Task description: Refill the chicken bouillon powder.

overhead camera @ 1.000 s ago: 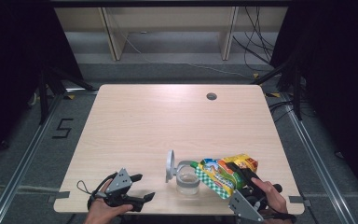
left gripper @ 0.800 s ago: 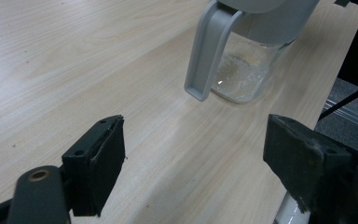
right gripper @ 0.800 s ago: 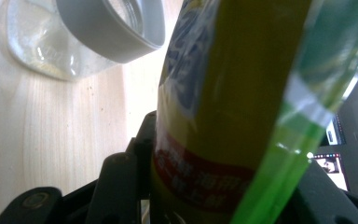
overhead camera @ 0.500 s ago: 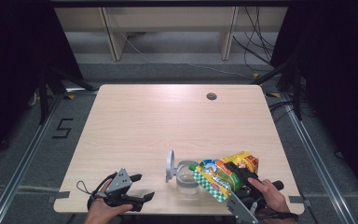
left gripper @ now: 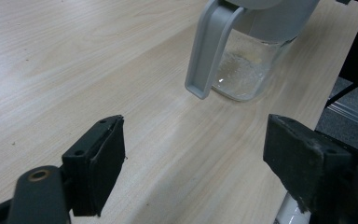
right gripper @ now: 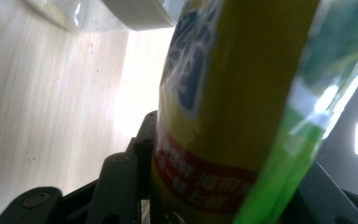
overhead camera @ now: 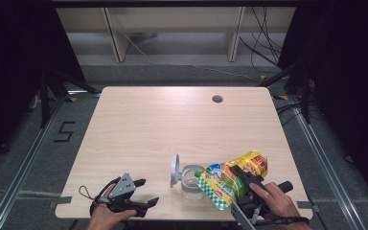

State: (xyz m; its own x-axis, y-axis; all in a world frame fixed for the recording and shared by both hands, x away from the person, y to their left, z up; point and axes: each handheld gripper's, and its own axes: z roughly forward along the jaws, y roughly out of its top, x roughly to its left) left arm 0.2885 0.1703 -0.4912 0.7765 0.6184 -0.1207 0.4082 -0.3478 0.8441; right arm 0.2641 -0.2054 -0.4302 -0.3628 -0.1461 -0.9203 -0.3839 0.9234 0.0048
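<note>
High view: right gripper (overhead camera: 237,179) clamped on a yellow-green pouch (overhead camera: 230,178), tilted with its spout end over the open glass jar (overhead camera: 191,181) just ahead-left of it; looks like the pouring step, next move probably needs more tilt. Left gripper (overhead camera: 143,191) rests on the tabletop (overhead camera: 172,124), jaws apart, empty. Left gripper view: jar ahead, beyond the spread jaws, lid flipped up. Right gripper view: pouch pinched between jaws, jar rim just beyond.
</note>
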